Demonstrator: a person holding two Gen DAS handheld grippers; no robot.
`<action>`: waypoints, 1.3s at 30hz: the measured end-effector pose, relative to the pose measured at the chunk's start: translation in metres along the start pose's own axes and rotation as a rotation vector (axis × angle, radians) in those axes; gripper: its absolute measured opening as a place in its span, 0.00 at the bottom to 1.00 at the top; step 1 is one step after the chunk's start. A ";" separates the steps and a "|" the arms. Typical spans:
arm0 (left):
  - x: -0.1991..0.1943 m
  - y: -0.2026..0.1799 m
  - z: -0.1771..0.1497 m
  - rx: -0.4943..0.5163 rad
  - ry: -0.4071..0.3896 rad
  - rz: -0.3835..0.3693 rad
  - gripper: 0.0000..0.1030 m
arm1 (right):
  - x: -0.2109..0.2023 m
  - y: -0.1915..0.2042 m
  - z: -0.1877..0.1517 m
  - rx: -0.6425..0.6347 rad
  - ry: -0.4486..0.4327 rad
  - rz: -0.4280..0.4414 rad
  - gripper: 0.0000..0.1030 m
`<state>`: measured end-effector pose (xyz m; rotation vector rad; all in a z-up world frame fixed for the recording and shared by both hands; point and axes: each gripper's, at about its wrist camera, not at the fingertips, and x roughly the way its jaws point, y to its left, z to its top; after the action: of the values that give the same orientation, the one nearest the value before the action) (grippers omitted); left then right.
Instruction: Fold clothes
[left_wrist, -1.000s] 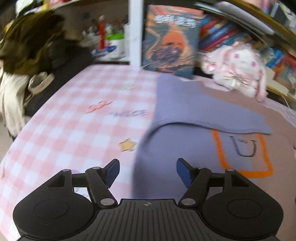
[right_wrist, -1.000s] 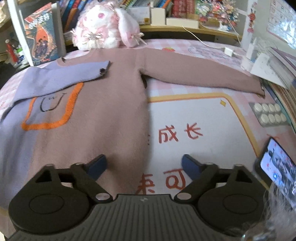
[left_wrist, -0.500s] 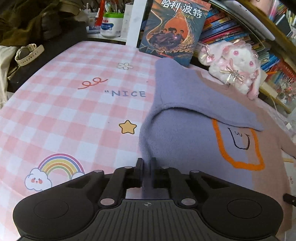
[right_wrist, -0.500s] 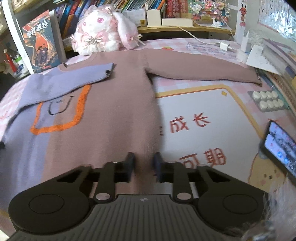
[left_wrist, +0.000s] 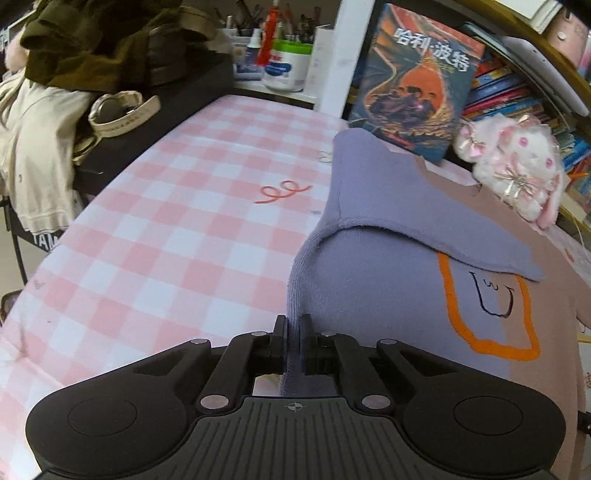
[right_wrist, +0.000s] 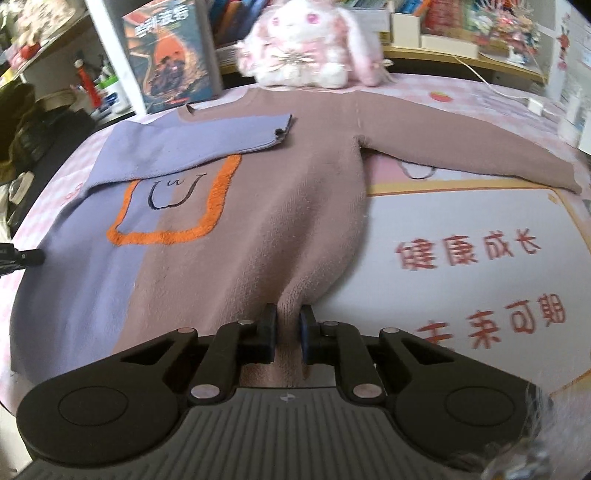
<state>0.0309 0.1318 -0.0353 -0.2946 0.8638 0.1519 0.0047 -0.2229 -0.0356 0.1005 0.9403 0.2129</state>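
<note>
Two colours split the sweater, purple and mauve-brown, lying flat on the pink checked tabletop with its purple sleeve folded across the chest. Its outstretched brown sleeve shows only in the right wrist view. The left hand-held gripper is clamped on the purple hem, the right hand-held gripper on the brown hem. A plush rabbit sits beyond the collar.
</note>
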 end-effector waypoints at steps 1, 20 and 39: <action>0.000 0.004 0.000 -0.001 0.002 0.002 0.05 | 0.001 0.004 0.000 -0.003 0.000 0.001 0.12; -0.036 -0.050 0.000 0.231 -0.141 -0.068 0.80 | -0.049 -0.032 0.002 0.140 -0.122 -0.193 0.64; -0.022 -0.133 -0.071 0.176 -0.037 0.061 0.93 | -0.021 -0.225 0.065 0.260 -0.166 -0.255 0.70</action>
<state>-0.0017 -0.0170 -0.0366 -0.1005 0.8441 0.1369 0.0764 -0.4459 -0.0211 0.2325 0.8030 -0.1525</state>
